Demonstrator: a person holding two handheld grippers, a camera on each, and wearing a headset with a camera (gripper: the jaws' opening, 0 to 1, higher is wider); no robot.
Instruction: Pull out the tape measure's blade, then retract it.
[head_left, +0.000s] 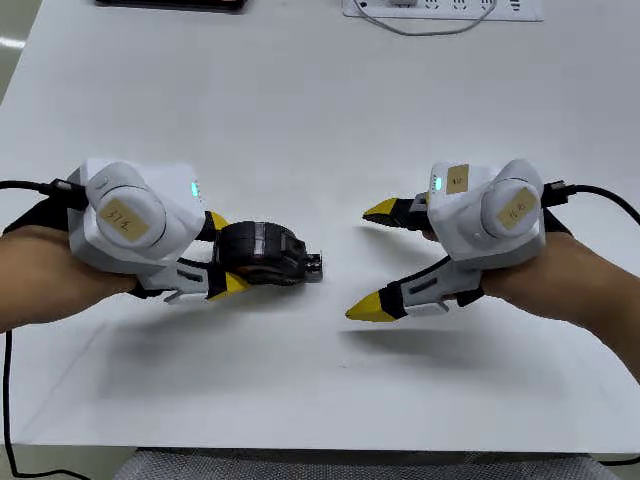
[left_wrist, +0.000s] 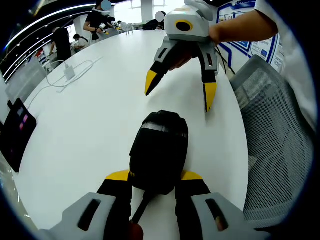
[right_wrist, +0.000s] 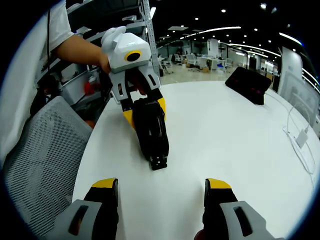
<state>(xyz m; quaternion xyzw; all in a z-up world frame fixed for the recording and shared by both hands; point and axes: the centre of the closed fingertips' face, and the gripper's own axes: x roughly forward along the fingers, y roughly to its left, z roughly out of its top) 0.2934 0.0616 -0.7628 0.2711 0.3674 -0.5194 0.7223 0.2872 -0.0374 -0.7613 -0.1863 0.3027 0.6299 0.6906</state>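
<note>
Tape measure is clamped between the jaws of the left gripper, black case lying on the white table. Yellow jaw tips press both sides of the case at its rear half. In the left gripper view the tape measure sticks out forward past the left gripper. The hook end sits at the case mouth, pointing away from the left gripper toward the right one; no blade length out.

Right gripper is released, jaws spread wide, holding nothing, near the tape measure on its hook side and apart from it. In the right gripper view the tape measure lies straight ahead of the right gripper with its hook end nearest and bare table between. The left gripper is behind it, closed on the case. Nothing stands between the tape measure and the open jaws.

Well beyond the tape measure, at the table's far edge: power strip with a grey cable, and a dark flat device. Left gripper view also has the right gripper past the tape measure, a white charger and the dark device far off to the side, mesh chair past the table edge, people in the background.

Both forearms come in low from the near side of the tape measure, one from each side, grippers facing each other with jaws roughly level with the table
</note>
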